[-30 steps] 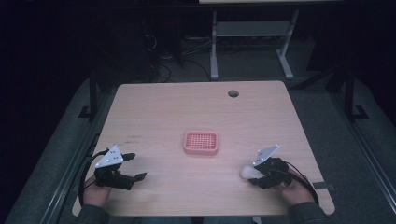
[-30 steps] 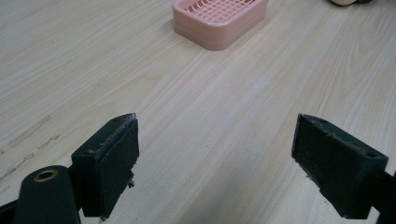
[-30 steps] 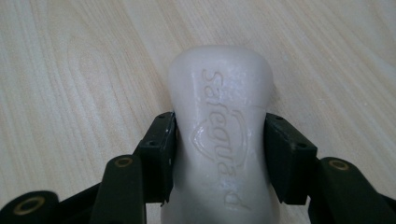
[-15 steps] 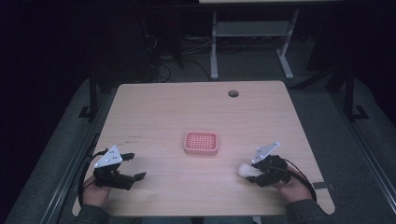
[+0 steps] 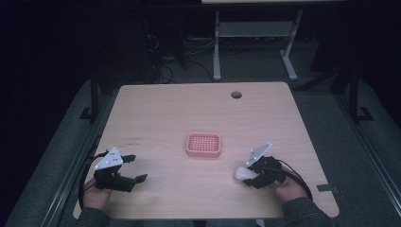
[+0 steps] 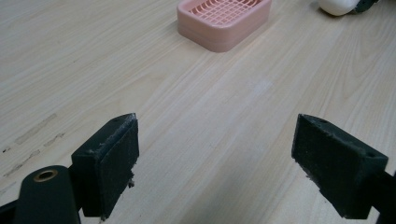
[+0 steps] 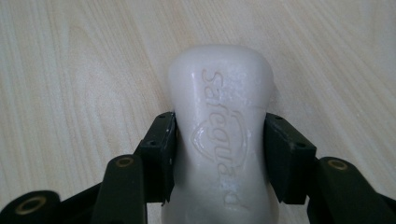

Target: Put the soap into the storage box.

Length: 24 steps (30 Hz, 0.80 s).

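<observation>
Black two-jaw left gripper (image 5: 130,172) and right gripper (image 5: 247,175), grey three-cornered top plates, brass-ringed screw holes, worn square pads, black trailing cables, dark grey sleeves.

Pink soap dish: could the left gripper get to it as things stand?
Probably yes. The left gripper stands open with bare table between it and the pink soap dish; the right gripper, holding the soap bar, is off to the side.

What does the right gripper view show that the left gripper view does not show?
The right gripper view shows the right gripper clamped on the white soap bar, with the raised word Safeguard on it. The left gripper view shows the left gripper with jaws wide apart, nothing between them, and the pink soap dish farther off. Both show the wooden table and the soap.
</observation>
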Motion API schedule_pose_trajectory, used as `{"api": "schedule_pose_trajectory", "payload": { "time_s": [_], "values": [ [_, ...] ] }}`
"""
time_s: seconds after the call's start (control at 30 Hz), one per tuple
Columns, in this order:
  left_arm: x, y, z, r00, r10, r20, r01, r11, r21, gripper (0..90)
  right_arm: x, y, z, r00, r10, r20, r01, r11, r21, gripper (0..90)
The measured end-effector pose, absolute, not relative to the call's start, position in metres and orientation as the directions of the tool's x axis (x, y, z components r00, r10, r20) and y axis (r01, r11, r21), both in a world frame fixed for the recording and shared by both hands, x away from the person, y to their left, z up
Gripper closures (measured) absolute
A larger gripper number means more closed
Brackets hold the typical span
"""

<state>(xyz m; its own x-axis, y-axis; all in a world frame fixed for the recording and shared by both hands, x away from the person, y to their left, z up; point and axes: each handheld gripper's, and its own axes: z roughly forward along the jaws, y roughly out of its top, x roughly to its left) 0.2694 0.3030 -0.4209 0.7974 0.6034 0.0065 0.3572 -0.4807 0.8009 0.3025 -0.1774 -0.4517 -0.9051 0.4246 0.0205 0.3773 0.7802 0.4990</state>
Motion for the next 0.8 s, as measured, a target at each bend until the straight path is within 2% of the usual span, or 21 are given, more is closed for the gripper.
{"api": "schedule_pose_trajectory", "payload": {
  "time_s": [0.37, 0.8],
  "values": [
    [0.269, 0.303, -0.421, 0.797, 0.604, 0.006, 0.358, -0.481, 0.801, 14.8, 0.301, -0.177, -0.450, -0.908, 0.419, 0.032, 0.374, 0.772, 0.513, 48.5],
    [0.269, 0.303, -0.421, 0.796, 0.605, 0.003, 0.359, -0.476, 0.803, 14.8, 0.315, -0.161, -0.424, -0.924, 0.382, -0.020, 0.319, 0.798, 0.511, 48.4]
  ]
}}
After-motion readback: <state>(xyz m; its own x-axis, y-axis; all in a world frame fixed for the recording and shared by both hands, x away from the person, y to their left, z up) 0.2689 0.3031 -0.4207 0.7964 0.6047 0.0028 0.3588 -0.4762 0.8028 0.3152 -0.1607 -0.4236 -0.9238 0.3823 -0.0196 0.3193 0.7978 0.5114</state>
